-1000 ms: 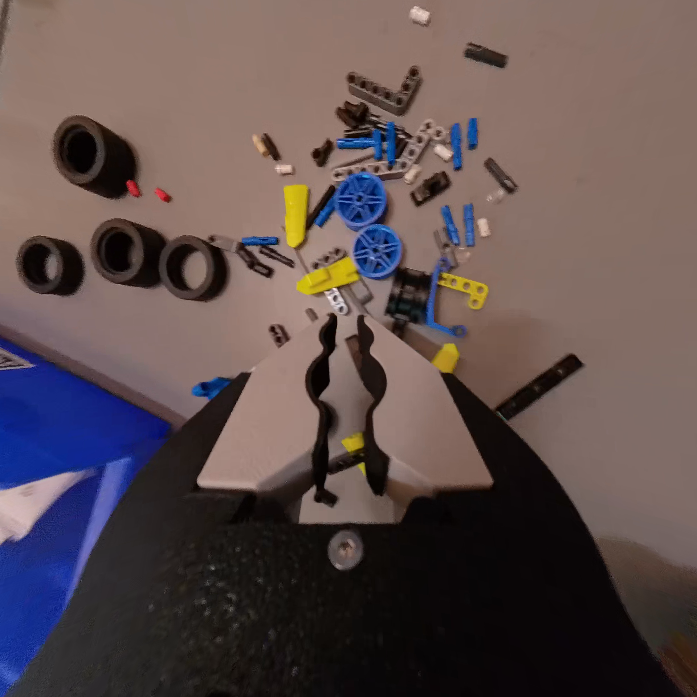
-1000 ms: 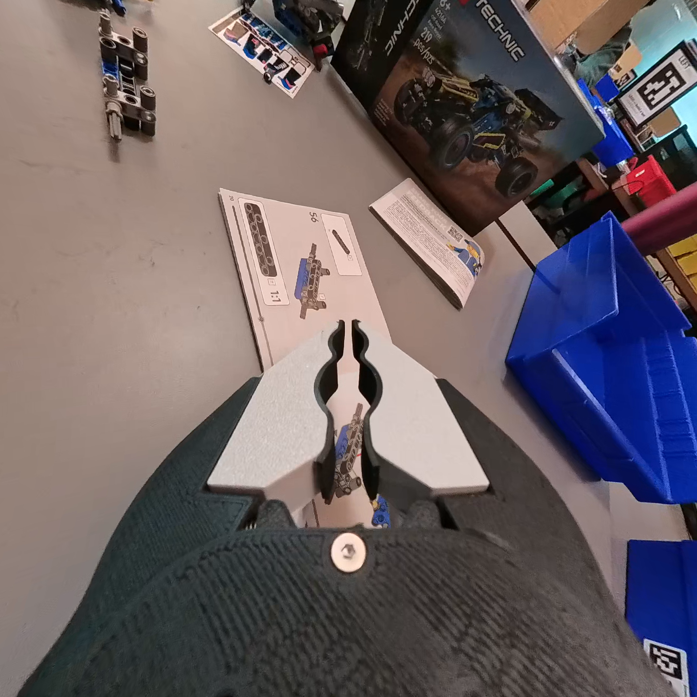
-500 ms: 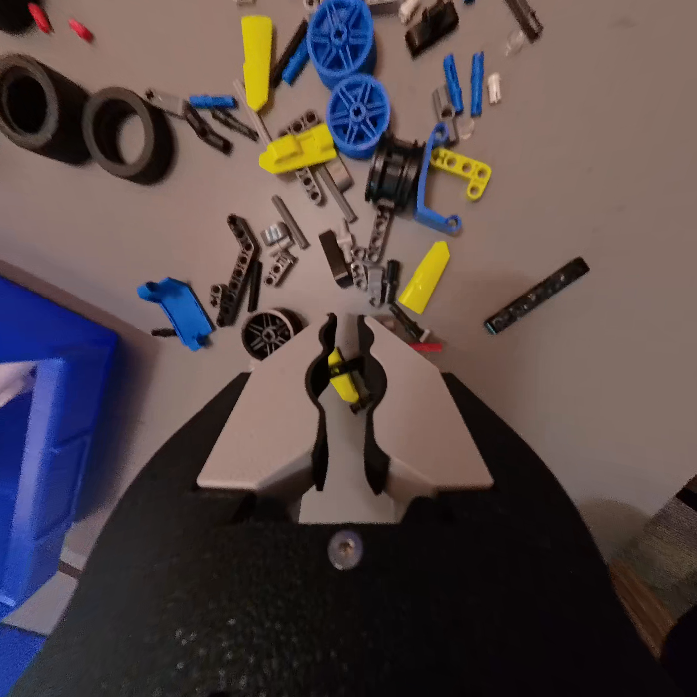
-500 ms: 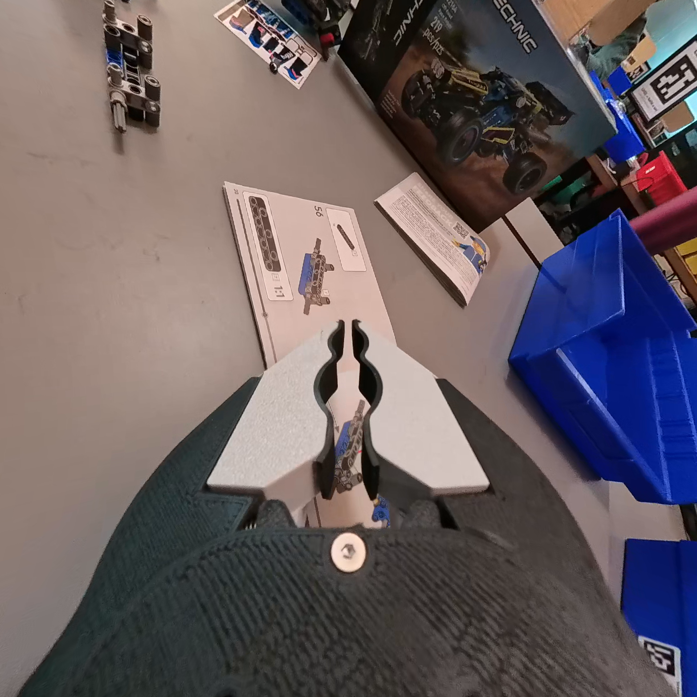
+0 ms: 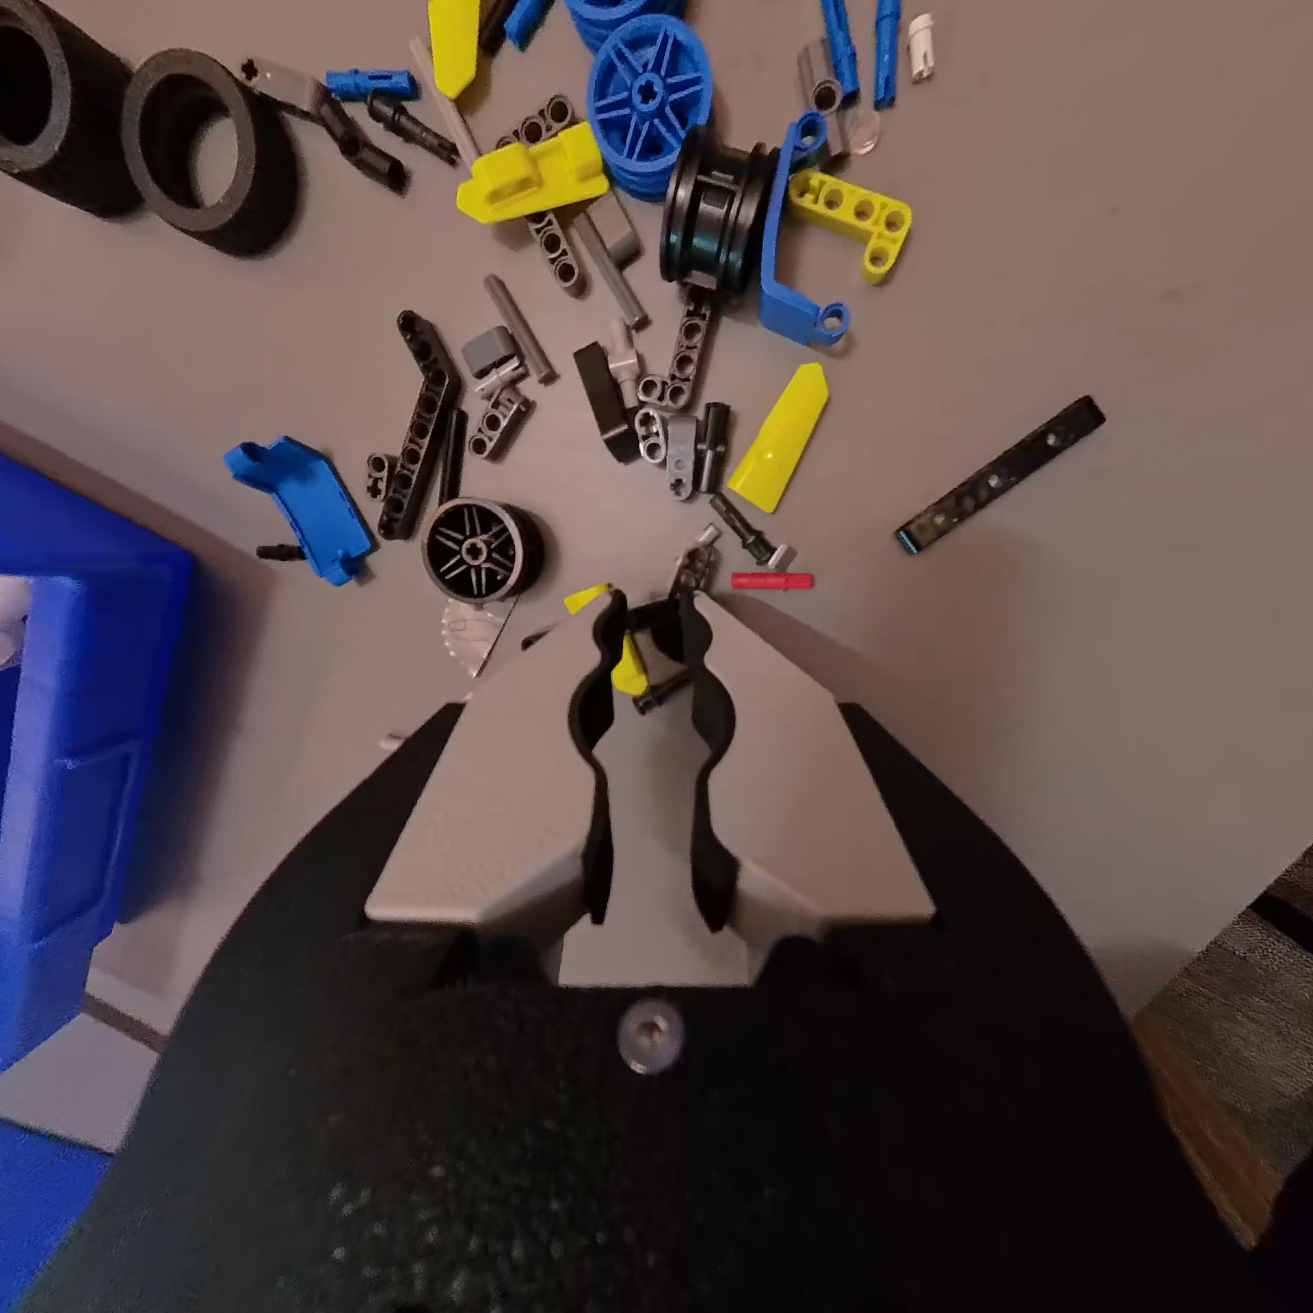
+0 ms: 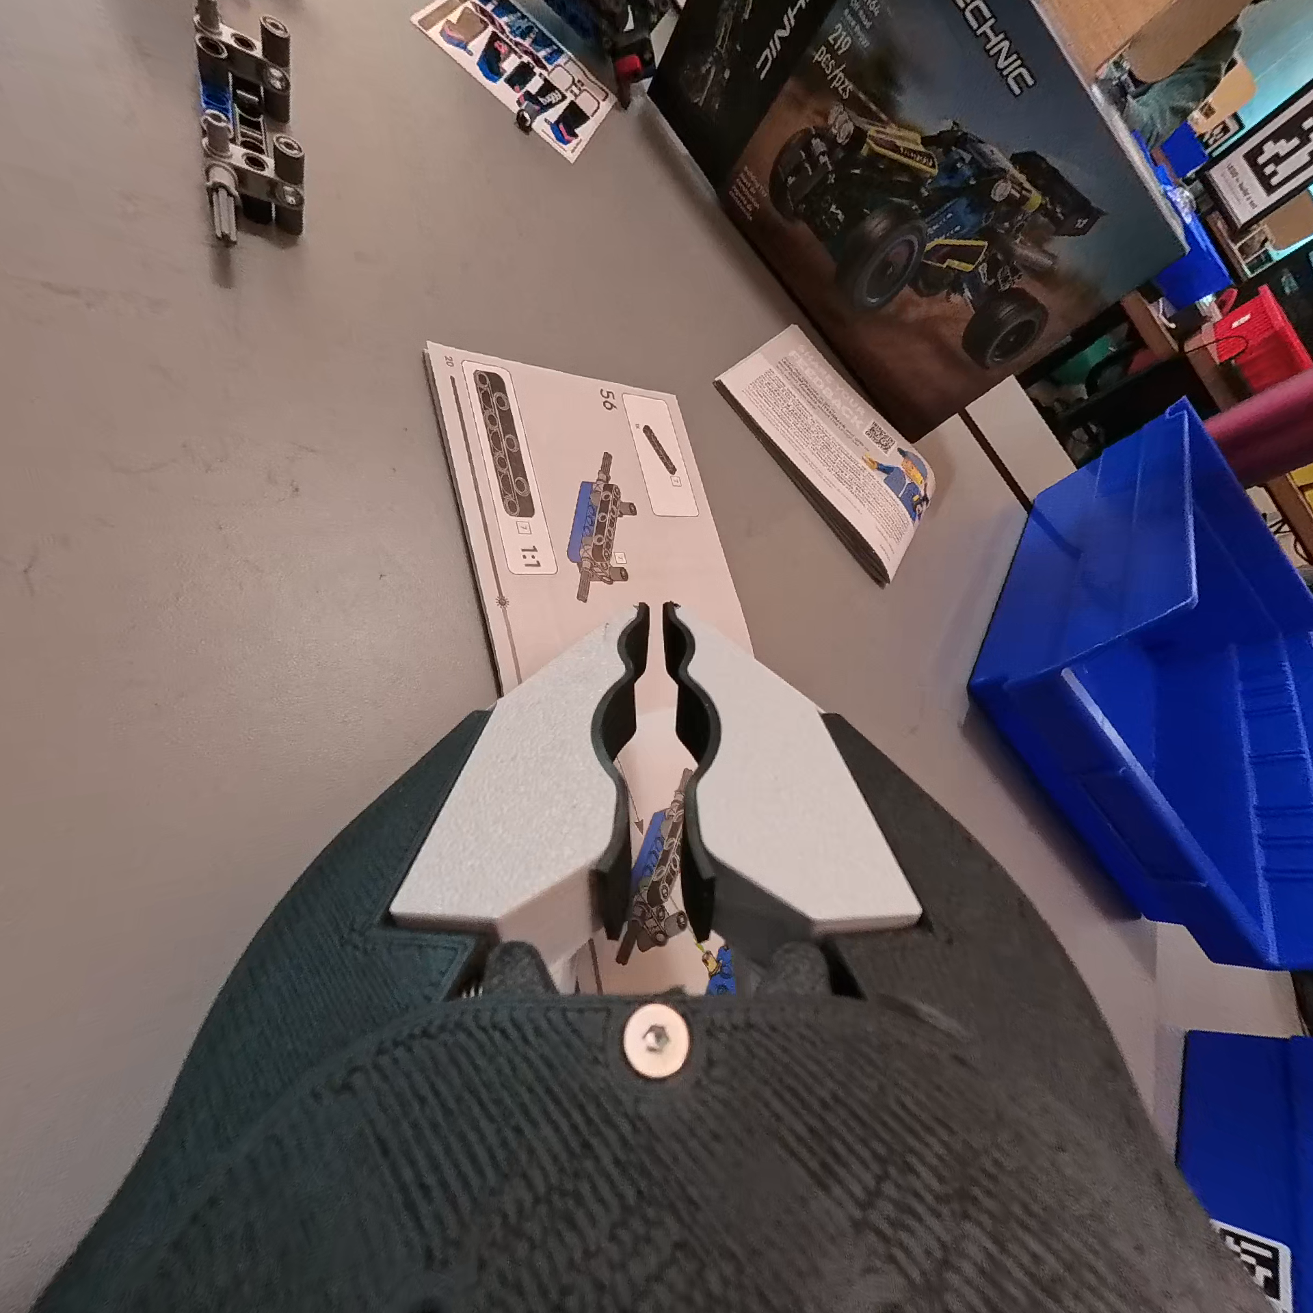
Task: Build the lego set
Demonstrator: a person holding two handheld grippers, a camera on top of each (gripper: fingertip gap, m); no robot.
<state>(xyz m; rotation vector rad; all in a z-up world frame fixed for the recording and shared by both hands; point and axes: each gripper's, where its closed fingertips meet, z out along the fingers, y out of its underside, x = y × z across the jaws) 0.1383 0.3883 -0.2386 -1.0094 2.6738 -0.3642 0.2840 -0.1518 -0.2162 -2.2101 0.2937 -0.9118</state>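
In the left wrist view, loose Lego parts lie on the grey table: a black wheel hub, a blue curved panel, a yellow panel, a red axle, a long black beam, blue wheels and black tyres. My left gripper is slightly open over the near edge of the pile, with a small yellow and black piece showing in the gap between its fingers. My right gripper is shut and empty above the open instruction booklet. A grey and black sub-assembly lies far left.
A blue bin stands left of the pile, and the table edge is at the lower right. In the right wrist view, the Lego box, a second booklet, a sticker sheet and blue bins lie beyond and right. Tip to tip, the grippers are about 55 cm apart. The right gripper is farther from the black wheel hub, some 60 cm, than the left, some 4 cm.
My left gripper has pulled back over the pile towards its near edge and lowered, and its jaws have widened a little. My right gripper has barely moved.
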